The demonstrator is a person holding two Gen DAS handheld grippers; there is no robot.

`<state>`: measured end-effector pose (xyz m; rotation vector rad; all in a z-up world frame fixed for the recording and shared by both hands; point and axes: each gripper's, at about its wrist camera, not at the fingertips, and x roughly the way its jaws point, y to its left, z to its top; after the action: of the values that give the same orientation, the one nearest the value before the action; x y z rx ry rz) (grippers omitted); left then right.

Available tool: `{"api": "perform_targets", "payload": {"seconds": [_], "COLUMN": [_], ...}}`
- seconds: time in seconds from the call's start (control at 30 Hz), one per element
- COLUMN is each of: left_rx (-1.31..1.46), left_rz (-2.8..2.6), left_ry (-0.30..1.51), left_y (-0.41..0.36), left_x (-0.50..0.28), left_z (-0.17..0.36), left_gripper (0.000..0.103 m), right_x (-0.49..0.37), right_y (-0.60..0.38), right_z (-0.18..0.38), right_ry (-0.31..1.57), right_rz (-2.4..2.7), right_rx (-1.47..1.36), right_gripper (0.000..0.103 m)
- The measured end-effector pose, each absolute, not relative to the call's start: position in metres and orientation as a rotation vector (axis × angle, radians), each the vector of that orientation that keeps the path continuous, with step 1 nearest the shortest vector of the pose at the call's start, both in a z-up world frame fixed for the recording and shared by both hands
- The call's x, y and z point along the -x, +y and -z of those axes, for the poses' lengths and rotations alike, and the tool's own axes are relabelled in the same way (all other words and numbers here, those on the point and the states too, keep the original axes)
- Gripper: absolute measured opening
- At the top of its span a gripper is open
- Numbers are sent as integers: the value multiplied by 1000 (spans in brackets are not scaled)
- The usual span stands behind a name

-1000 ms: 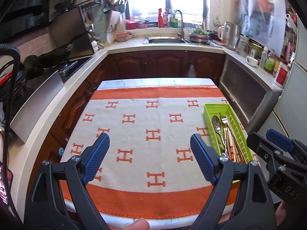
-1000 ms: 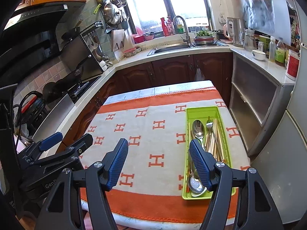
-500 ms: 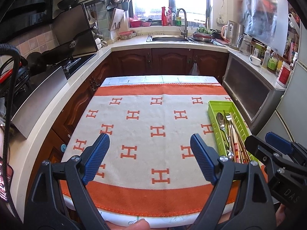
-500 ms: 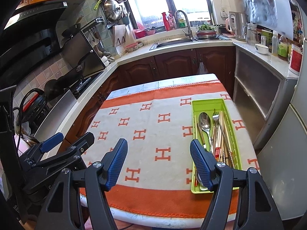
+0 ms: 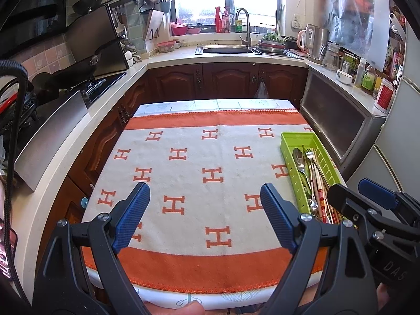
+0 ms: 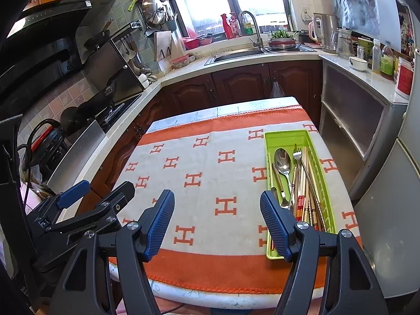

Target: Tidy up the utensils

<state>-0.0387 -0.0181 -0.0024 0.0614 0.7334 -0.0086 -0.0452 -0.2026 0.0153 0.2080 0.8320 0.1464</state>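
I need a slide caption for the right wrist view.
Open right gripper above patterned cloth, beside green tray of utensils.

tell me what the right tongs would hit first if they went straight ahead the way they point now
Probably the orange and white cloth on the table, left of the green tray. The open right tongs hold nothing; depth is unclear.

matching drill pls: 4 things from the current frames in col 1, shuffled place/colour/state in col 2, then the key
1. spoon
2. green tray
3. left hand-held gripper
4. blanket

A. open, holding nothing
B. white with orange H marks, spread over the table
C. lying in the tray, bowl toward the far end
D. on the blanket, near its right edge

Pairs: 1-C, 2-D, 3-A, 4-B
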Motion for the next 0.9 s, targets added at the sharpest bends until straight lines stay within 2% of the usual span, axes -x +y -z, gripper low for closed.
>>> {"api": "perform_targets", "payload": {"seconds": [0.9], "left_rx": [-55], "left_rz": [11], "left_ry": [756], "left_y": [-18], "left_x": [36], "left_z": [18], "left_gripper": [84], "right_x": [47], "right_y": [-199], "right_z": [-5], "right_ry": [857], "right_rz": [-146], "right_rx": [-209], "right_gripper": [69]}}
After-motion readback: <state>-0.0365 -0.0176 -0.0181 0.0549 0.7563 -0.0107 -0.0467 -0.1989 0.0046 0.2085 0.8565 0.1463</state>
